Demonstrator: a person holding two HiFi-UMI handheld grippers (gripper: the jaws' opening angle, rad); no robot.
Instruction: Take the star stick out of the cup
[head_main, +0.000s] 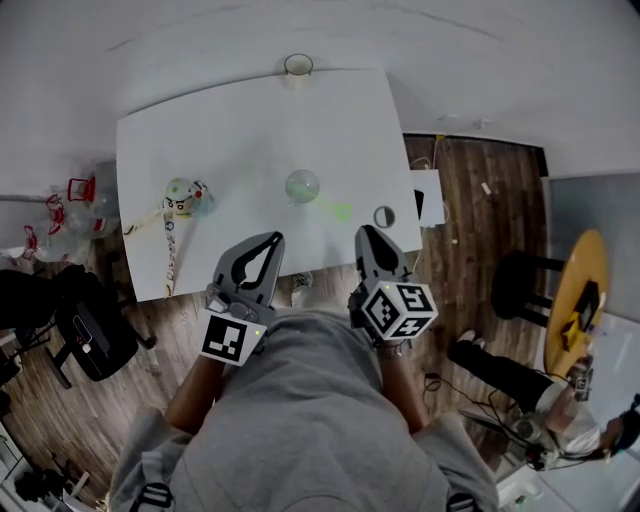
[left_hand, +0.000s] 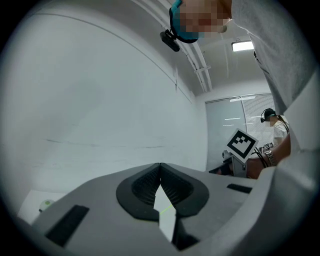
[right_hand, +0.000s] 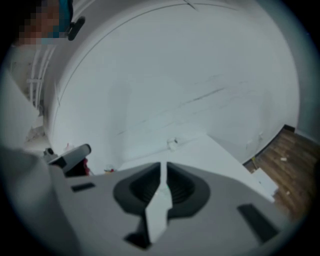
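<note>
A clear round cup (head_main: 302, 186) stands near the middle of the white table (head_main: 220, 130). A faint green stick-like streak (head_main: 338, 210) runs from the cup toward the right; I cannot make out its shape. My left gripper (head_main: 271, 241) hovers over the table's near edge, jaws closed tip to tip with nothing between them (left_hand: 160, 165). My right gripper (head_main: 367, 234) is held beside it, also shut and empty (right_hand: 163, 165). Both are well short of the cup.
A paper cup (head_main: 298, 66) stands at the table's far edge, also in the right gripper view (right_hand: 172, 143). A small toy with sticks (head_main: 185, 196) lies at the left, and a small ring-like object (head_main: 384, 216) near the right edge. Another person (head_main: 560, 400) sits at the lower right.
</note>
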